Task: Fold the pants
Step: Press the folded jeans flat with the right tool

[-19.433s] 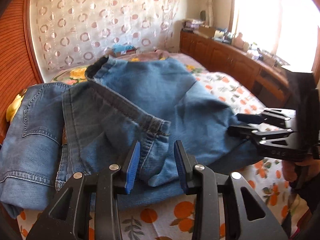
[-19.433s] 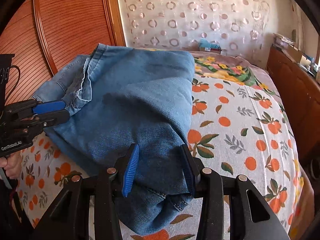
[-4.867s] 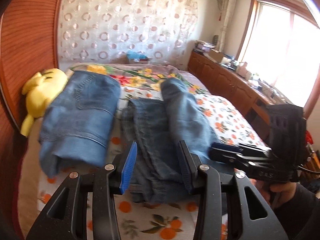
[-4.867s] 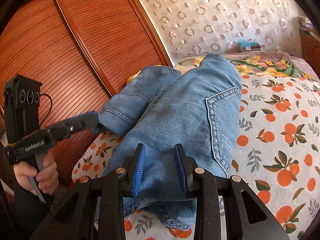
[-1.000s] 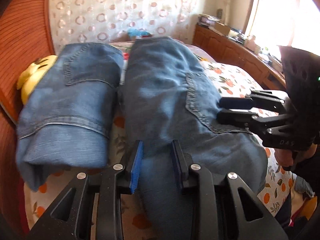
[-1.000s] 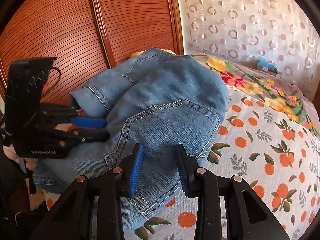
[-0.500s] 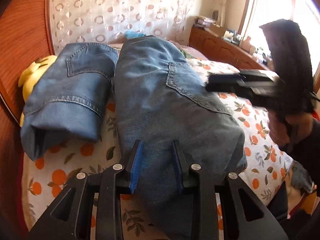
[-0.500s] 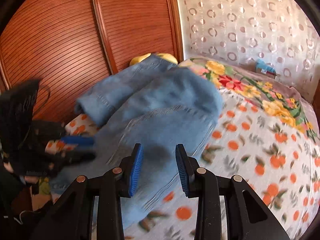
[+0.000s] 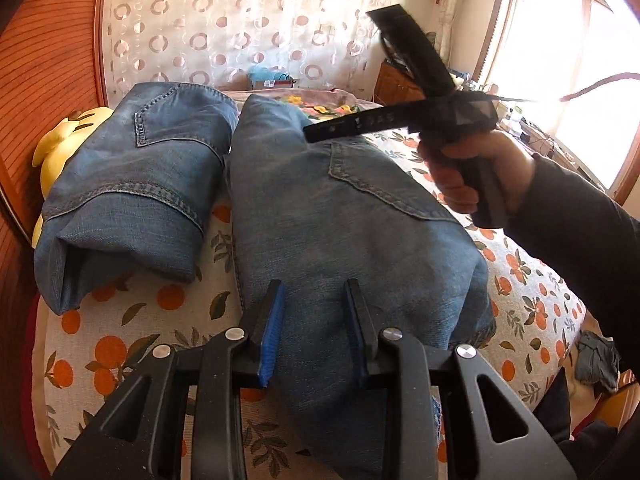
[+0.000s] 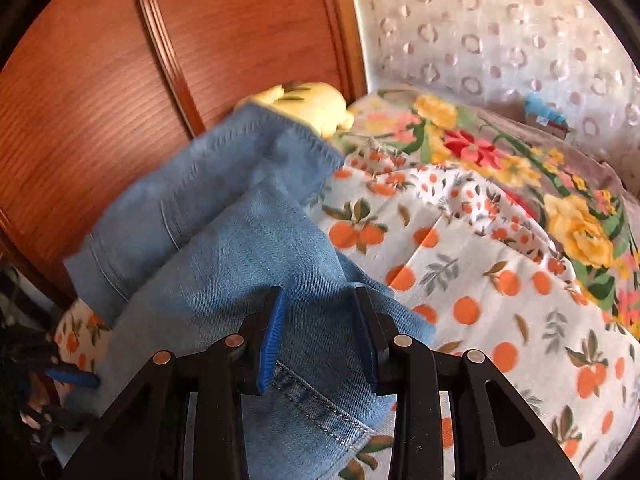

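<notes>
Now we look along two hand-held tools at a bed (image 9: 132, 320) with an orange-print sheet, where the pants (image 9: 340, 216), blue denim jeans already folded into a long bundle, lie across the middle of the left view. Their long axis runs from 6 o'clock near us toward 12 o'clock at the curtain, back pocket facing up, toward 3 o'clock. A second folded pair (image 9: 132, 188) lies just beside them at 9 o'clock, resting against a yellow plush toy (image 9: 60, 144). We judge the denim soft but fairly heavy and thick: it should drape and hold a crease, not slip, and the layered near edge or a stitched hem looks the surest place to grip. Our left tool (image 9: 314, 328) has its jaws partly apart over the near end of the bundle, not visibly pinching it. Our right tool (image 10: 320, 332), raised at 2 o'clock in the left view, also stands partly apart above the denim, with nothing clamped between its blue pads.
</notes>
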The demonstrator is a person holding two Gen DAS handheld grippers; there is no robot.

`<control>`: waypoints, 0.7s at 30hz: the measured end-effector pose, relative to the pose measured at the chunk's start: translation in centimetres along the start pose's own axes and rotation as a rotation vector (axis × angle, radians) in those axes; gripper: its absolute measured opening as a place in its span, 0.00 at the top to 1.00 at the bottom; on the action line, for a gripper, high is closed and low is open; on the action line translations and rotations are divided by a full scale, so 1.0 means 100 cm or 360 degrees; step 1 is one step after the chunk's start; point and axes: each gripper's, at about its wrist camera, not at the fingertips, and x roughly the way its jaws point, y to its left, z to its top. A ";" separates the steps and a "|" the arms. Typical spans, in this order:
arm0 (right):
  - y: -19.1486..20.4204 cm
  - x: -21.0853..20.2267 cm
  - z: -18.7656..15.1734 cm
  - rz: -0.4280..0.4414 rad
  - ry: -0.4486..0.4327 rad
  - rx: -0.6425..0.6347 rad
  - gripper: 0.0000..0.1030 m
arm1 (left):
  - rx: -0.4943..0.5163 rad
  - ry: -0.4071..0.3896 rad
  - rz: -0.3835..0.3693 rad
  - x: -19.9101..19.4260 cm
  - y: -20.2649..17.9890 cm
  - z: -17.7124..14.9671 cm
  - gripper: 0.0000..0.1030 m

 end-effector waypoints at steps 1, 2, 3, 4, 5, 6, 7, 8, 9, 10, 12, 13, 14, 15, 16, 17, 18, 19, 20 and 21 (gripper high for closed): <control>0.002 0.001 0.002 -0.0013 -0.0013 -0.0009 0.66 | 0.0002 -0.0001 -0.0003 0.000 0.000 0.000 0.70; 0.004 0.001 0.002 -0.0023 -0.0011 -0.0006 0.66 | 0.0000 -0.0001 -0.0007 0.000 0.001 -0.001 0.70; 0.003 0.000 0.004 -0.0024 -0.0014 0.0000 0.66 | -0.0004 -0.0003 -0.0010 0.000 0.001 -0.002 0.70; 0.003 -0.002 0.003 -0.0023 -0.0021 0.0007 0.66 | -0.0009 -0.0006 -0.0015 -0.001 0.001 -0.002 0.70; 0.003 -0.006 0.002 -0.0025 -0.0040 0.0021 0.66 | -0.0013 -0.0007 -0.0016 -0.001 0.001 -0.002 0.70; 0.003 -0.011 0.000 -0.0027 -0.0065 0.0036 0.66 | -0.0015 -0.0007 -0.0011 -0.001 0.000 -0.002 0.70; 0.004 -0.016 -0.002 -0.0025 -0.0091 0.0049 0.66 | -0.0016 -0.0008 -0.0003 -0.002 0.000 -0.002 0.70; 0.006 -0.021 -0.007 -0.0024 -0.0110 0.0056 0.66 | -0.0015 -0.0008 0.0009 -0.002 -0.001 -0.002 0.69; 0.007 -0.026 -0.010 -0.0032 -0.0129 0.0056 0.65 | -0.0010 -0.0007 0.0025 -0.002 -0.003 -0.001 0.68; 0.009 -0.030 -0.014 -0.0044 -0.0144 0.0052 0.61 | -0.0004 -0.0006 0.0033 -0.002 -0.003 -0.001 0.68; 0.013 -0.038 -0.023 -0.0039 -0.0168 0.0047 0.55 | 0.0009 -0.0007 0.0053 -0.002 -0.005 -0.002 0.67; 0.014 -0.041 -0.027 -0.0036 -0.0171 0.0046 0.52 | 0.0007 -0.0008 0.0055 -0.002 -0.005 -0.002 0.67; 0.014 -0.043 -0.029 -0.0040 -0.0166 0.0047 0.51 | 0.0001 -0.0009 0.0055 -0.002 -0.004 -0.002 0.66; 0.014 -0.043 -0.031 -0.0049 -0.0156 0.0048 0.50 | -0.0004 -0.0010 0.0055 -0.002 -0.003 -0.002 0.66; 0.012 -0.043 -0.033 -0.0058 -0.0152 0.0054 0.50 | -0.0009 -0.0012 0.0058 -0.002 -0.003 -0.002 0.65; 0.008 -0.043 -0.035 -0.0067 -0.0156 0.0070 0.50 | -0.0011 -0.0013 0.0059 -0.002 -0.002 -0.003 0.65; 0.004 -0.043 -0.036 -0.0081 -0.0158 0.0091 0.48 | -0.0011 -0.0014 0.0061 -0.002 -0.003 -0.003 0.65; 0.002 -0.044 -0.036 -0.0095 -0.0160 0.0111 0.45 | -0.0010 -0.0015 0.0062 -0.002 -0.003 -0.003 0.65; -0.003 -0.042 -0.037 -0.0116 -0.0160 0.0144 0.43 | -0.0007 -0.0015 0.0065 -0.001 -0.004 -0.004 0.65; -0.006 -0.040 -0.037 -0.0114 -0.0156 0.0168 0.41 | -0.0005 -0.0015 0.0065 -0.002 -0.003 -0.004 0.65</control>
